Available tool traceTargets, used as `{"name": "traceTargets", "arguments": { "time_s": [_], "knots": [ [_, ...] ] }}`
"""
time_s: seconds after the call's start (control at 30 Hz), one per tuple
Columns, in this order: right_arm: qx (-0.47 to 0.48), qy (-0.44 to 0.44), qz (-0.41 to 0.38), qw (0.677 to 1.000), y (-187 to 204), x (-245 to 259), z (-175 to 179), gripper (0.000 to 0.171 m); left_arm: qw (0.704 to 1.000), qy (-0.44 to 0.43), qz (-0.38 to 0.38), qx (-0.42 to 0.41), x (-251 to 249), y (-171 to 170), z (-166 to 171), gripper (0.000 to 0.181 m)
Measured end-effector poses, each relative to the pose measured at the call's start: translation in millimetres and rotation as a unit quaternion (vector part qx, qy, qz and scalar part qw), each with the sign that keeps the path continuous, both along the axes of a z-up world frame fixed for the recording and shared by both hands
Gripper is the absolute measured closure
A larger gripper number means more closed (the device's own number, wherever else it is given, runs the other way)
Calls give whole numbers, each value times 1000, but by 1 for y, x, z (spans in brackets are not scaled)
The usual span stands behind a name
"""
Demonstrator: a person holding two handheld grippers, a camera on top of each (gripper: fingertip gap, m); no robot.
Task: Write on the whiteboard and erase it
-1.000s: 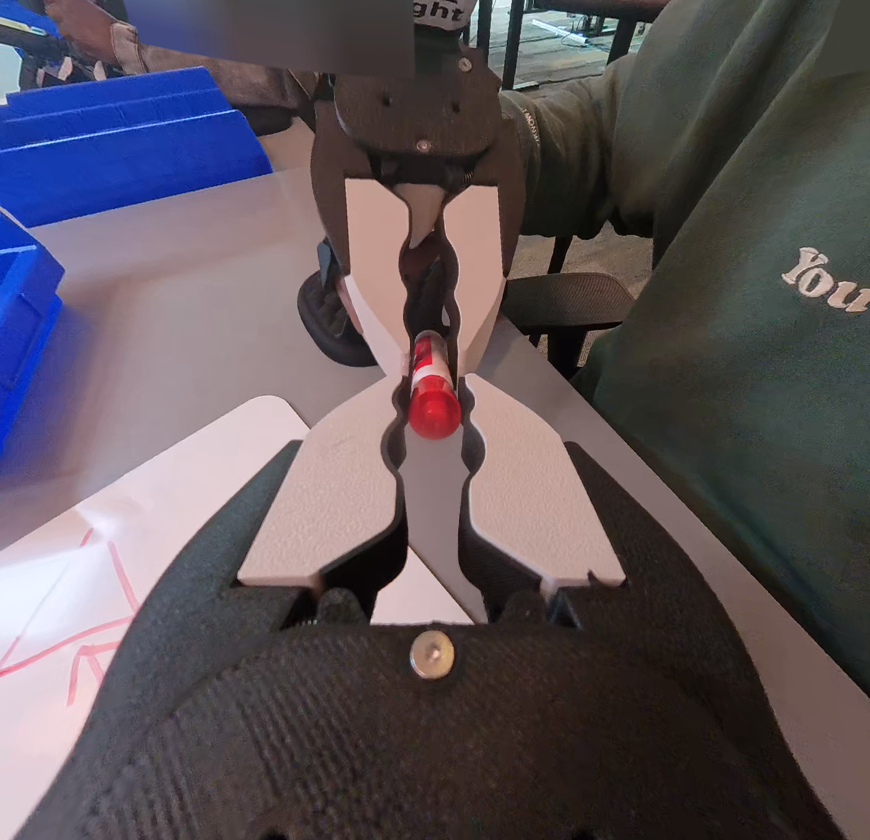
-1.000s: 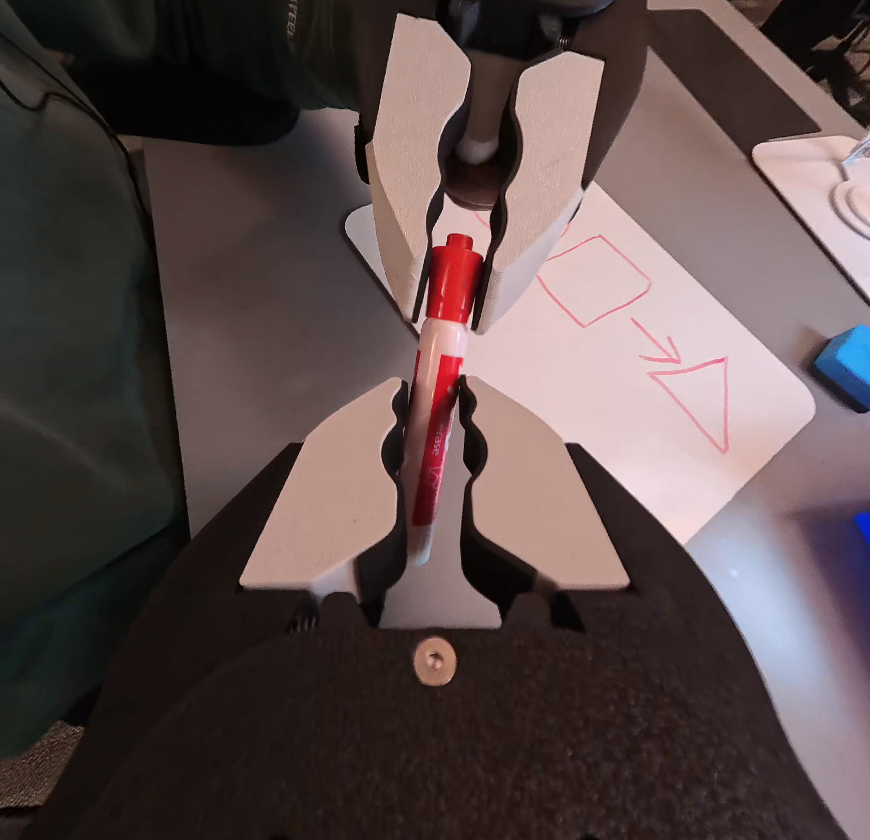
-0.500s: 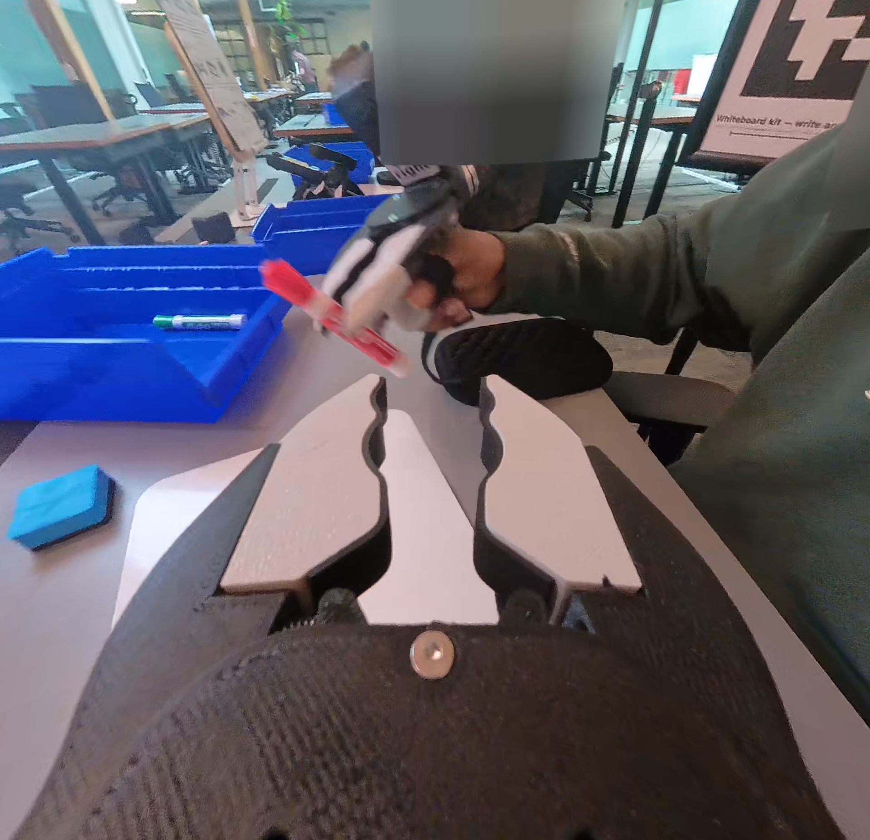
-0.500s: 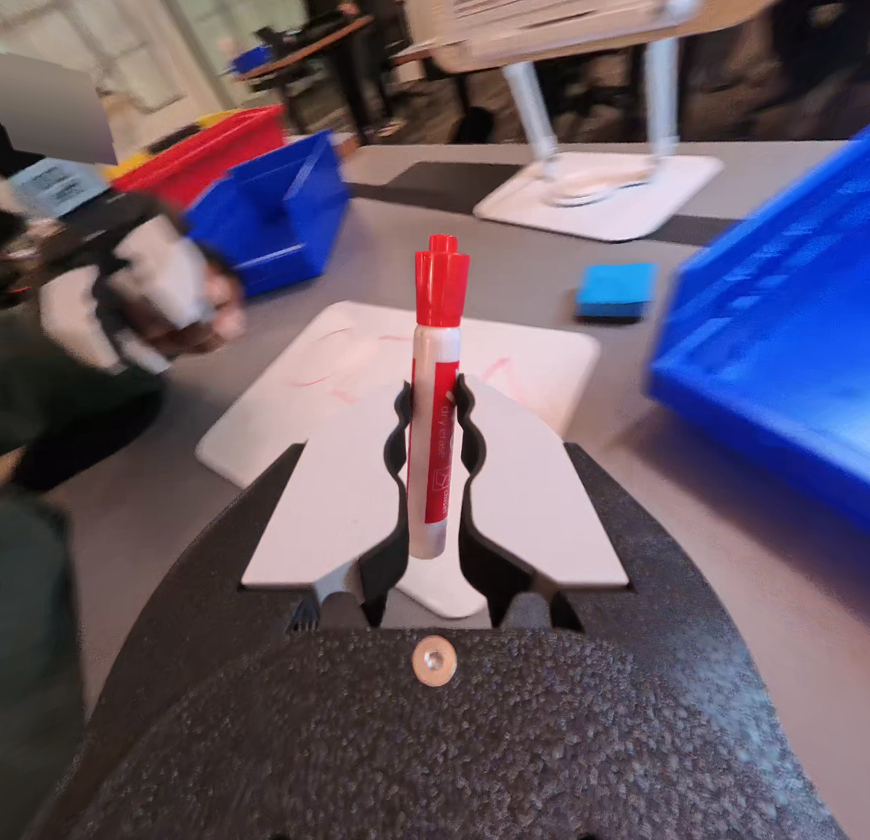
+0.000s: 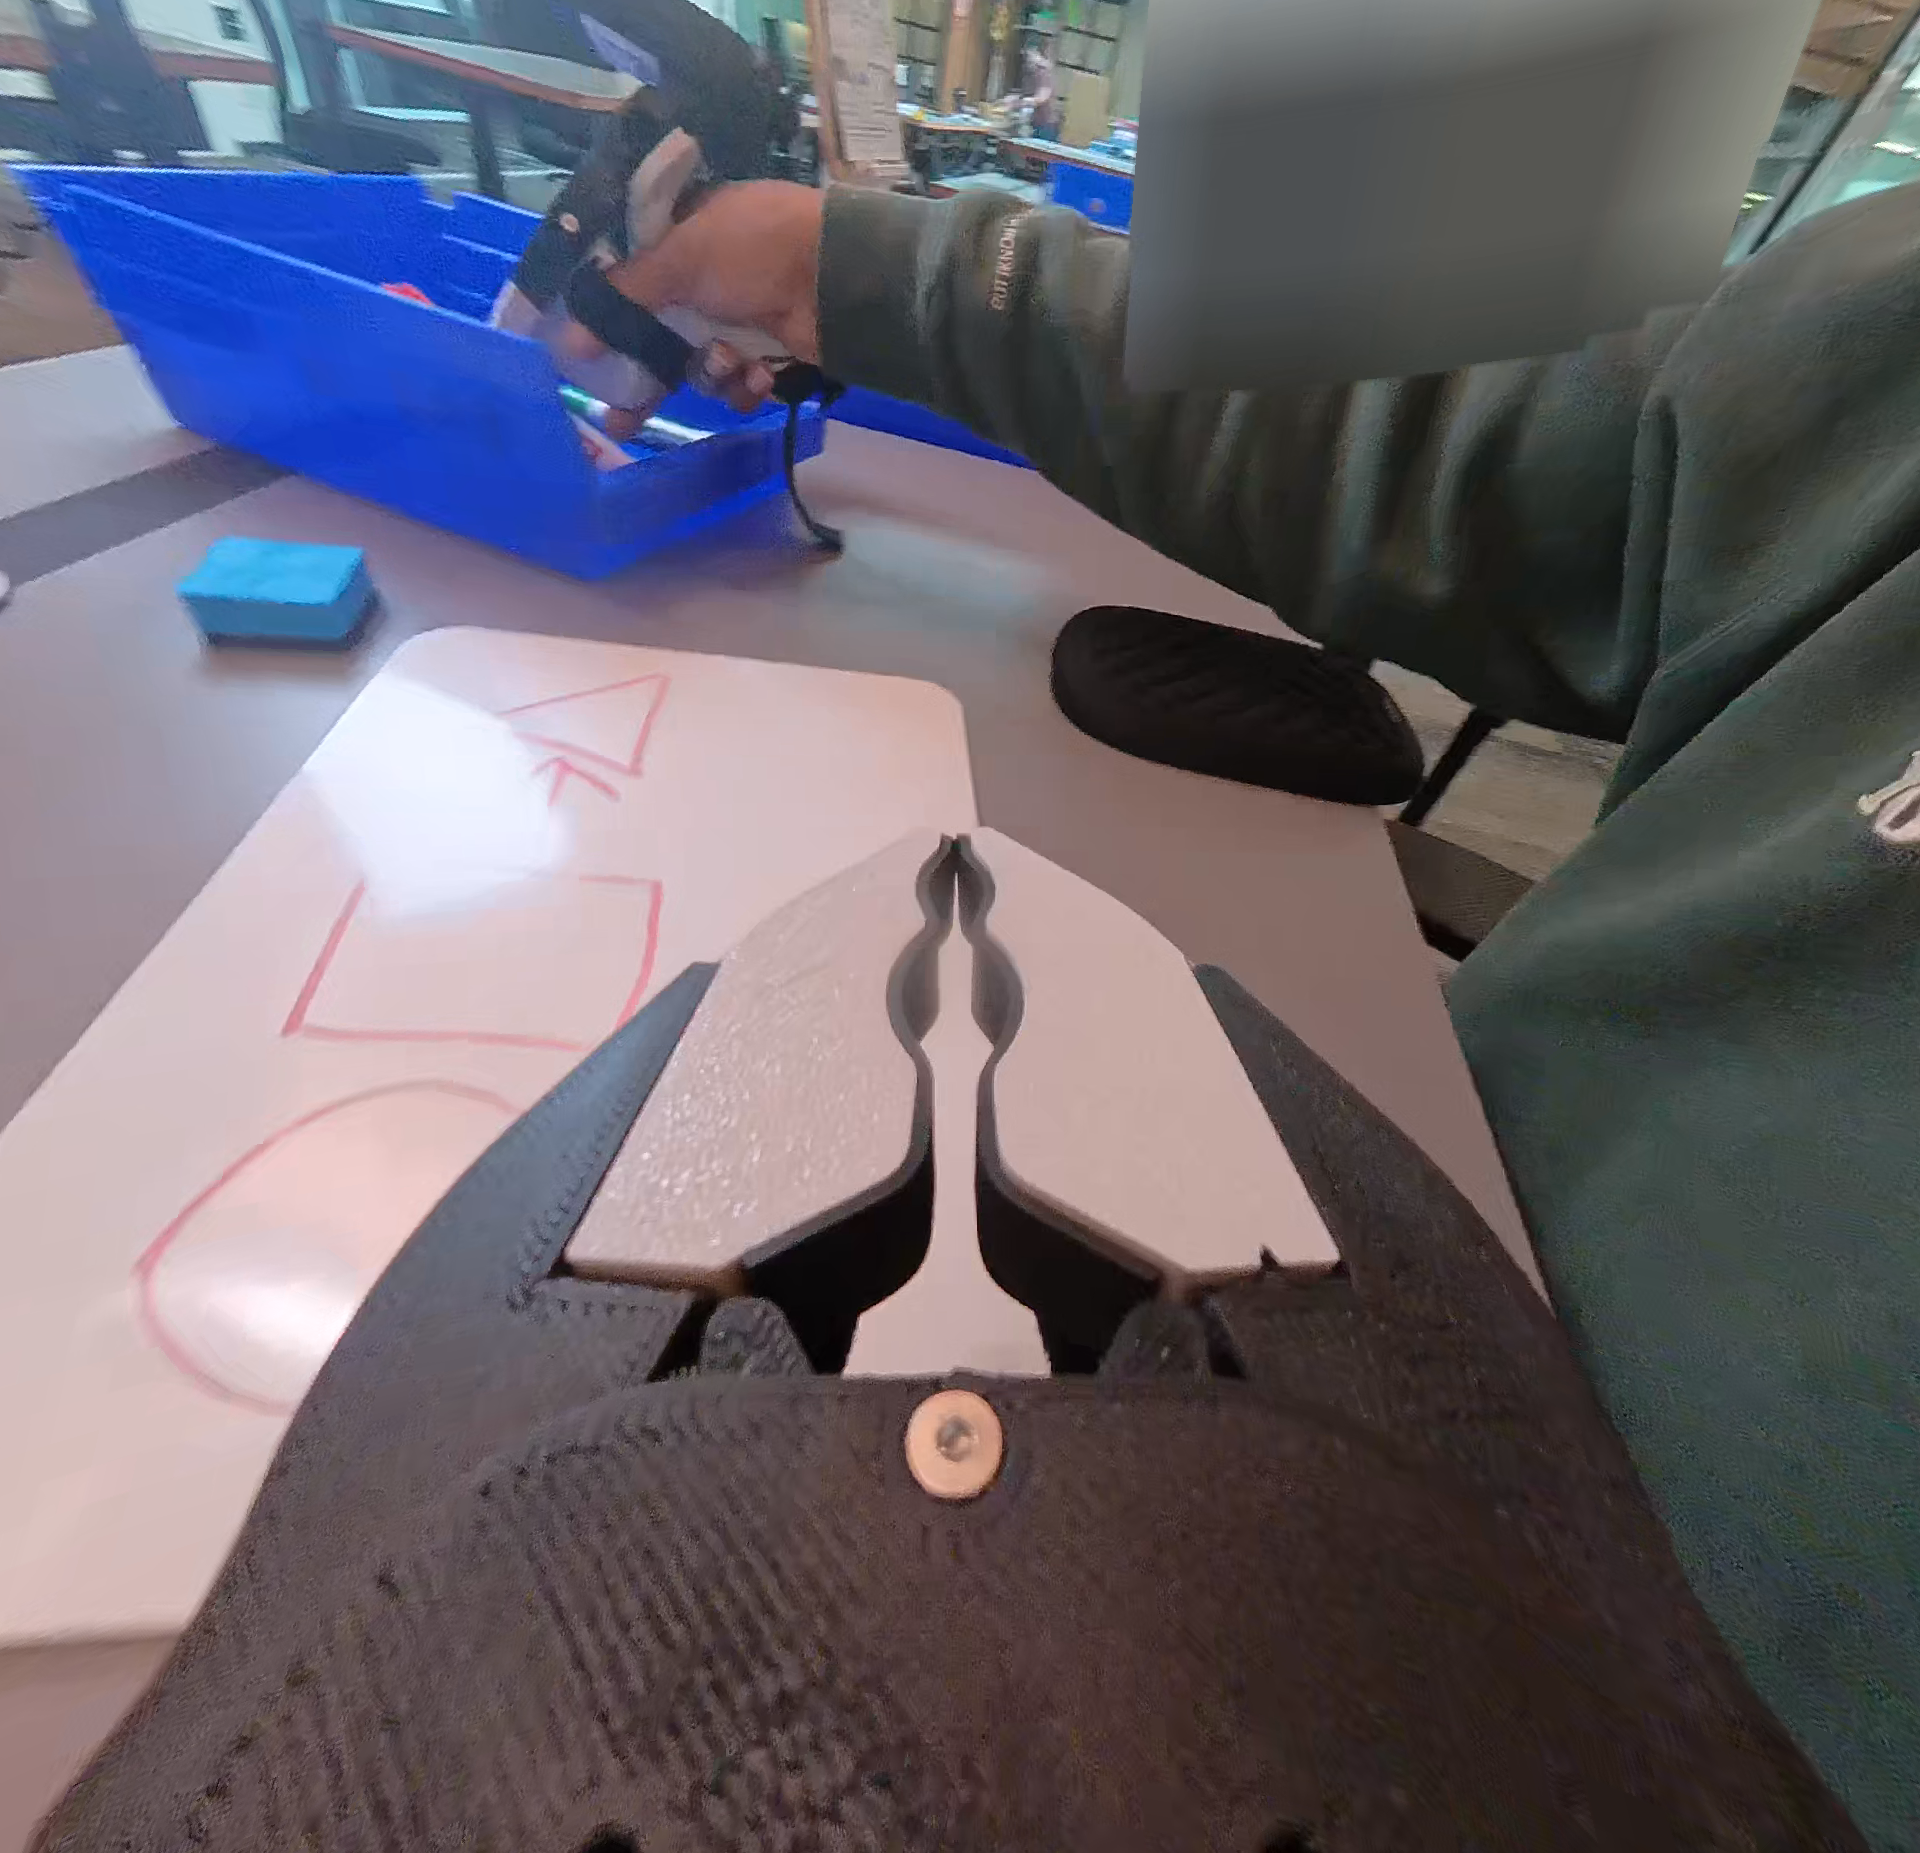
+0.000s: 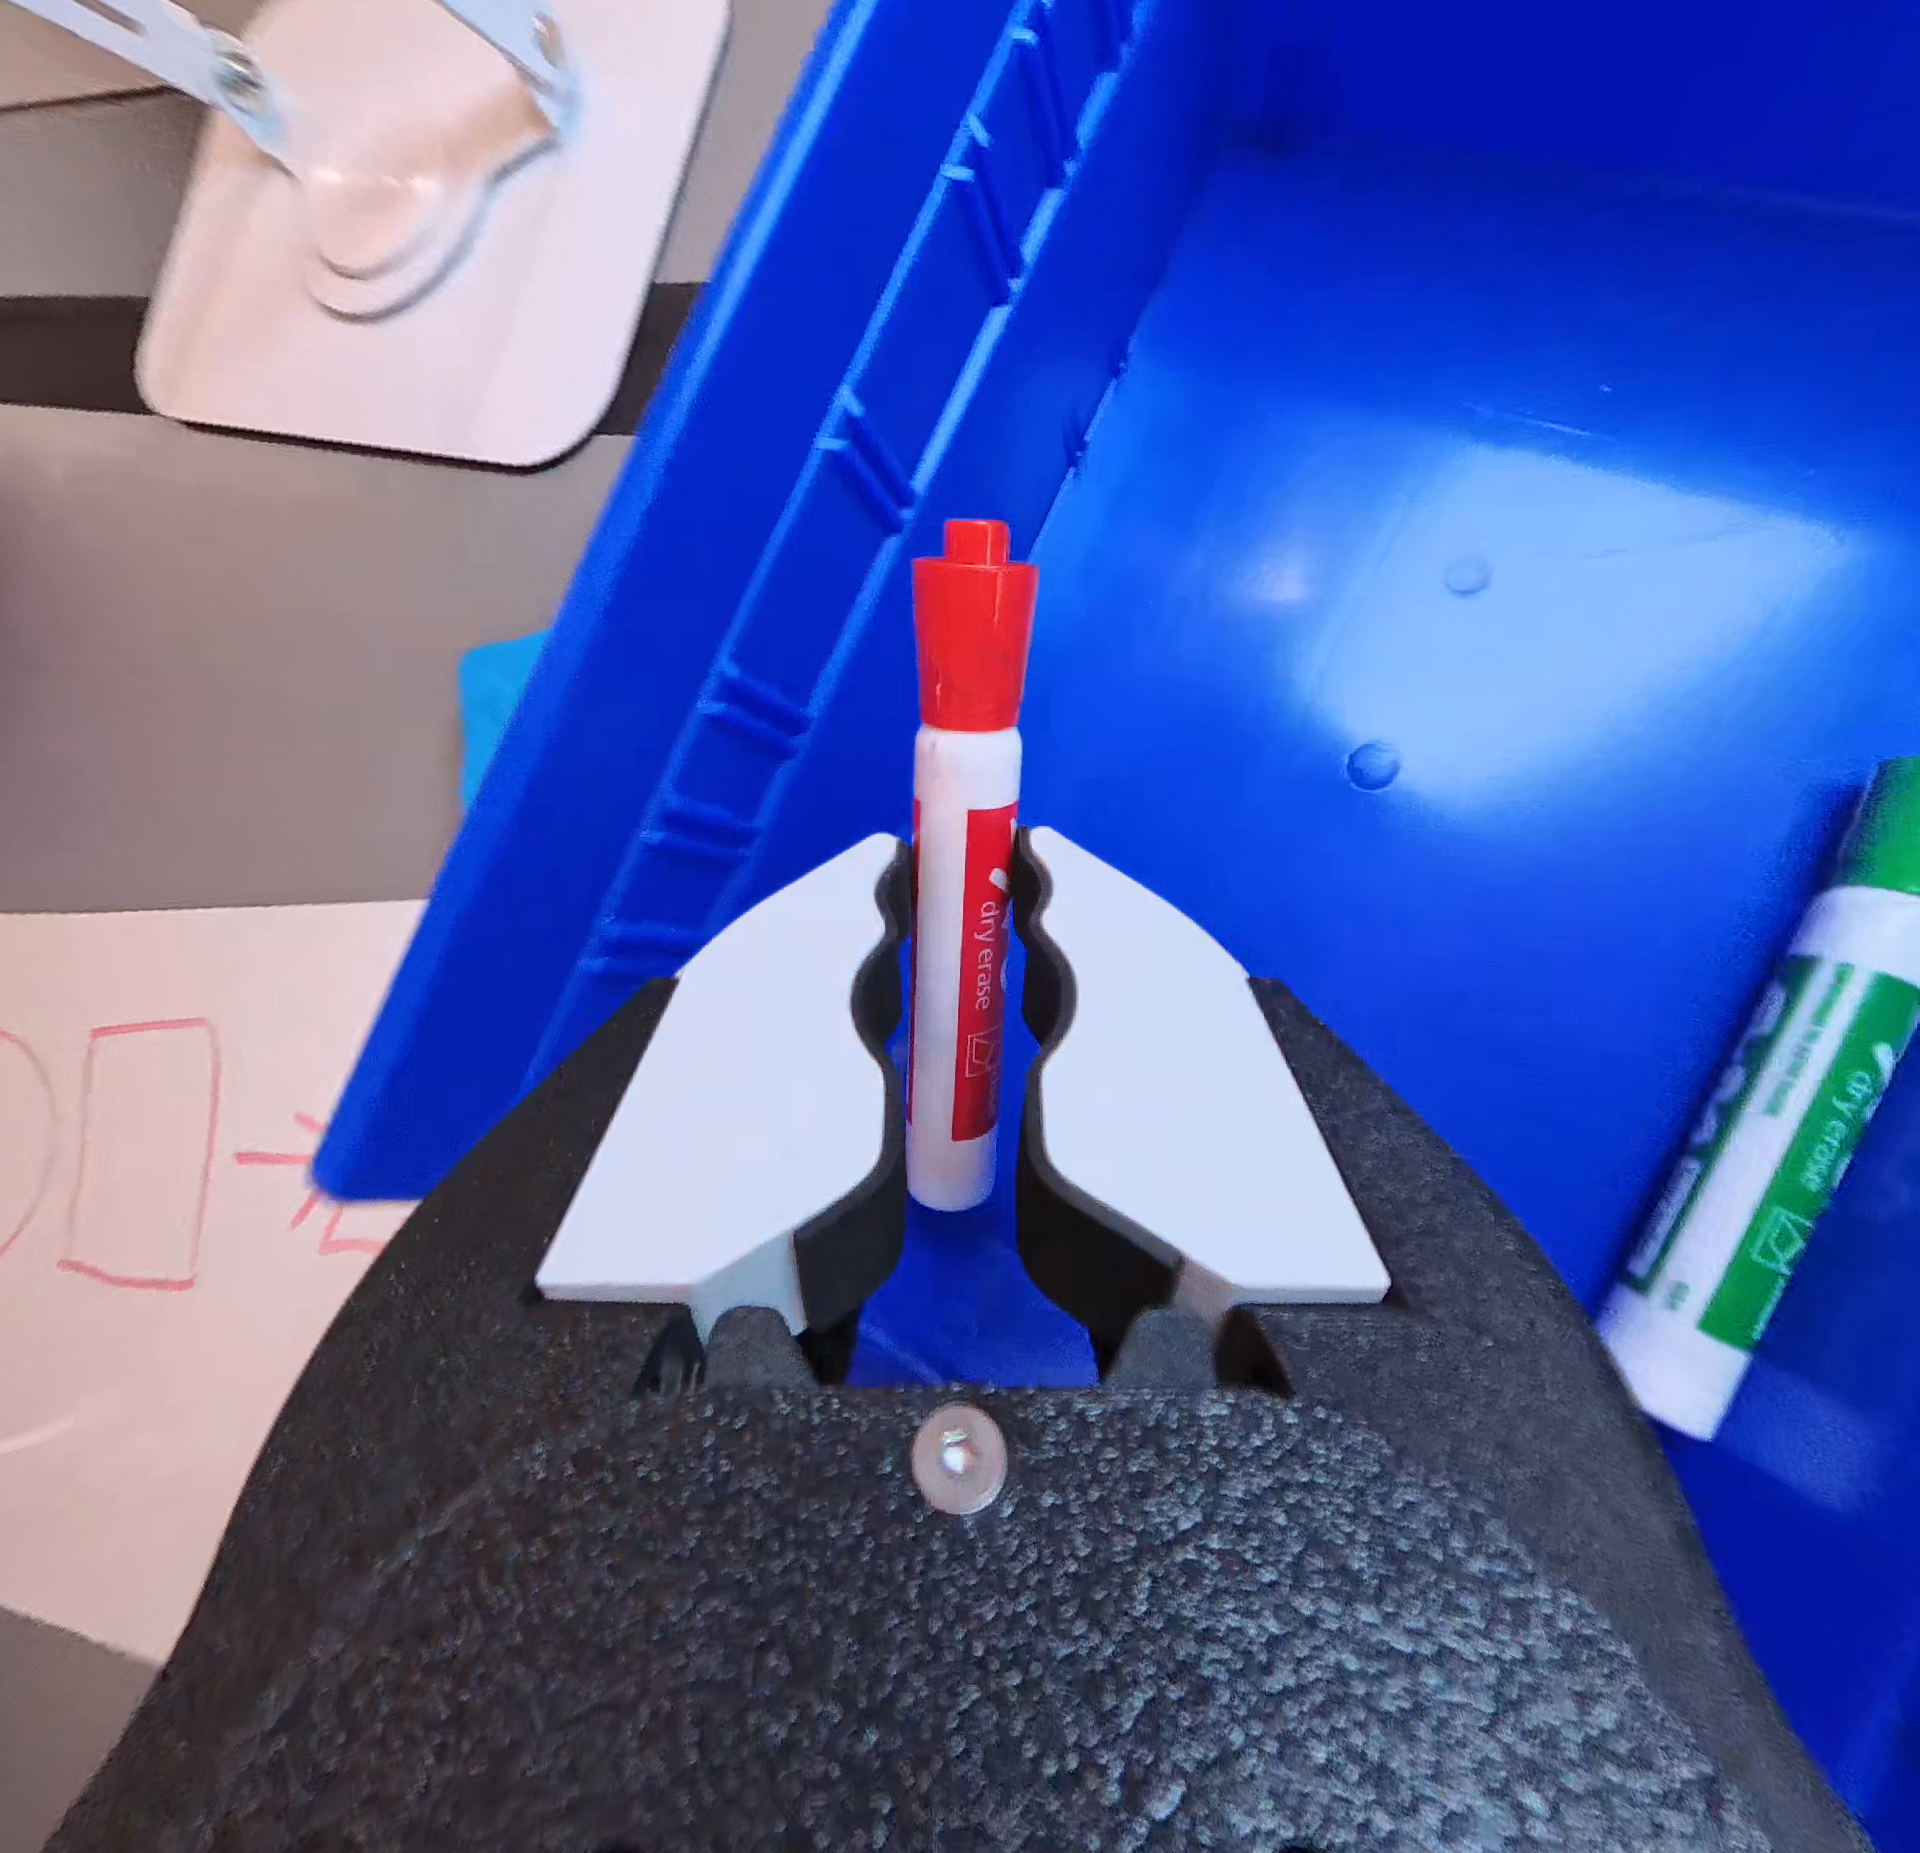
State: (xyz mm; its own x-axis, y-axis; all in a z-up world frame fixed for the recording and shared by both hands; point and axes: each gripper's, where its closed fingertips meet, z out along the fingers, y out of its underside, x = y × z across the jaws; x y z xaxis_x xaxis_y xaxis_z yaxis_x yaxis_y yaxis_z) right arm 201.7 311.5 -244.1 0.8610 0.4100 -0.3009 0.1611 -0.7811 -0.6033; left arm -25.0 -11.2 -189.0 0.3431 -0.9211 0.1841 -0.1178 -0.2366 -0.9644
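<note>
The red marker (image 6: 961,868) stands capped between the fingers of the right tongs (image 6: 963,842), which are clamped on its barrel and held over the inside of the blue bin (image 6: 1455,453). A green marker (image 6: 1787,1107) lies on the bin floor to the right. The left tongs (image 5: 954,847) are closed on nothing, tips touching, above the near right part of the whiteboard (image 5: 779,764). Only the left view shows the board's red drawings whole, a triangle, an arrow, a square and a rounded shape, and the blue eraser (image 5: 275,590) on the table (image 5: 935,567) between board and bin. Only the right view shows a white stand base (image 6: 416,203) beyond the bin.
</note>
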Motion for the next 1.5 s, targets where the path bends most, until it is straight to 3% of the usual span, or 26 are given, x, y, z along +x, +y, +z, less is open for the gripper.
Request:
{"name": "traceTargets", "arguments": {
  "time_s": [0.2,0.23,0.4,0.53,0.63,0.73,0.83,1.0,1.17,1.33,1.4,1.5],
  "knots": [
    [-23,3,-14,1000,15,-8,-14,152,999,7,50,6,-28,6,-9,181],
    [-22,4,-20,1000,17,-9,-12,144,999,4,54,8,-30,9,-7,181],
    [64,3,-36,997,23,-5,26,128,998,11,54,6,-36,14,-12,180],
    [189,-2,46,981,-12,-34,77,128,998,22,62,22,-39,16,-11,180],
    [220,-14,116,969,-58,-68,88,125,997,22,68,23,-42,19,-11,180],
    [220,-24,174,960,-100,-101,75,124,997,29,70,24,-42,20,-13,179],
    [196,-39,186,962,-113,-125,44,117,996,40,77,35,-45,23,-13,179],
    [165,-51,110,979,-72,-161,8,91,996,45,75,32,-50,26,-17,178],
    [136,-130,23,982,-15,-138,-22,80,997,28,65,34,-55,23,-9,178],
    [110,-137,48,983,-9,-131,-36,96,999,8,37,30,-50,12,-3,178],
    [95,-135,69,984,-10,-133,-39,118,999,6,29,22,-49,10,-5,178],
    [86,-147,112,979,-14,-135,-38,120,999,29,14,7,-50,7,-14,178]
  ]
}}
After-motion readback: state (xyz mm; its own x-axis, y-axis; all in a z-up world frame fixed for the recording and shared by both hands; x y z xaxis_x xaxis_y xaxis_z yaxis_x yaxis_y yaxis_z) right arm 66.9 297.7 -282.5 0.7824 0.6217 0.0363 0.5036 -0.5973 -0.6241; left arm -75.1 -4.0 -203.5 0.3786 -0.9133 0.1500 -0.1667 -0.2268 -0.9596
